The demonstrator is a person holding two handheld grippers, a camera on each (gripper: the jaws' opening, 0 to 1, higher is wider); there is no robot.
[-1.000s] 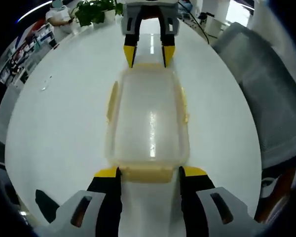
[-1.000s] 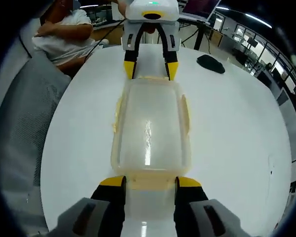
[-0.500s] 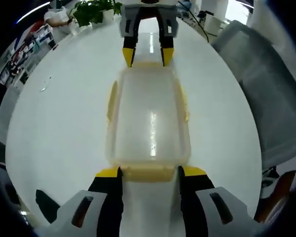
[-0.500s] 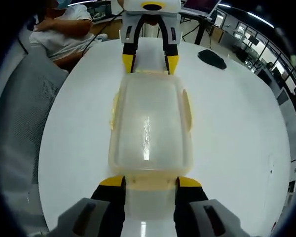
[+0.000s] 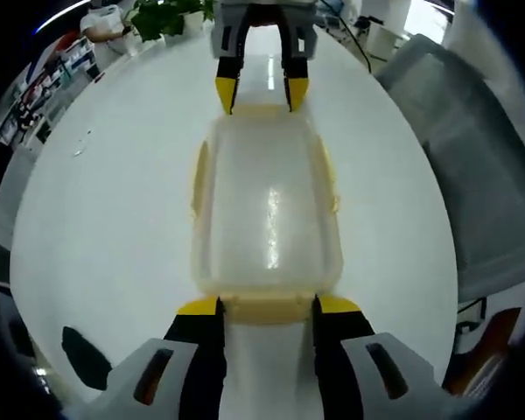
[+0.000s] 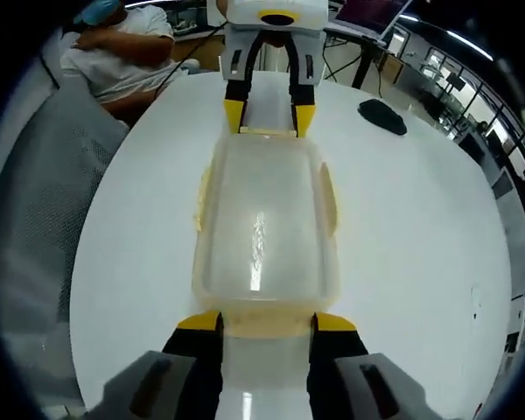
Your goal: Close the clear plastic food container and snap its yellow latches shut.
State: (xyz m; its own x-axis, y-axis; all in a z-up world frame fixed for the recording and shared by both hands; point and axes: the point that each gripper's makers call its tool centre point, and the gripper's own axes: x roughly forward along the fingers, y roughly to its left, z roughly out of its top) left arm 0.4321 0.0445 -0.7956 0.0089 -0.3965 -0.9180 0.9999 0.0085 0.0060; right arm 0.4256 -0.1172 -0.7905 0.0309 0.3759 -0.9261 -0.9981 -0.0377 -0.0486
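Yellow-tipped jaws of the left gripper (image 5: 259, 306) stand apart, one on each side of the near end latch (image 5: 261, 308) of the clear plastic food container (image 5: 267, 210), their tips touching or just beside that latch; whether they press it cannot be told. In the right gripper view the right gripper (image 6: 268, 321) sits the same way at the container's opposite end, jaws spread on either side of the yellow latch (image 6: 269, 325) there. Each gripper faces the other across the container's length. The container (image 6: 264, 219) lies flat with its lid on, in the middle of a round white table (image 5: 96, 219). Yellow side latches (image 5: 197, 179) run along both long edges. Beyond the container's far end, at the table's edge, stands a green potted plant (image 5: 162, 16). A grey mesh chair (image 5: 472, 166) stands beside the table. In the right gripper view a dark computer mouse (image 6: 382, 115) rests on the table past the container, and a seated person in a white shirt (image 6: 127, 52) is beyond the table's rim.
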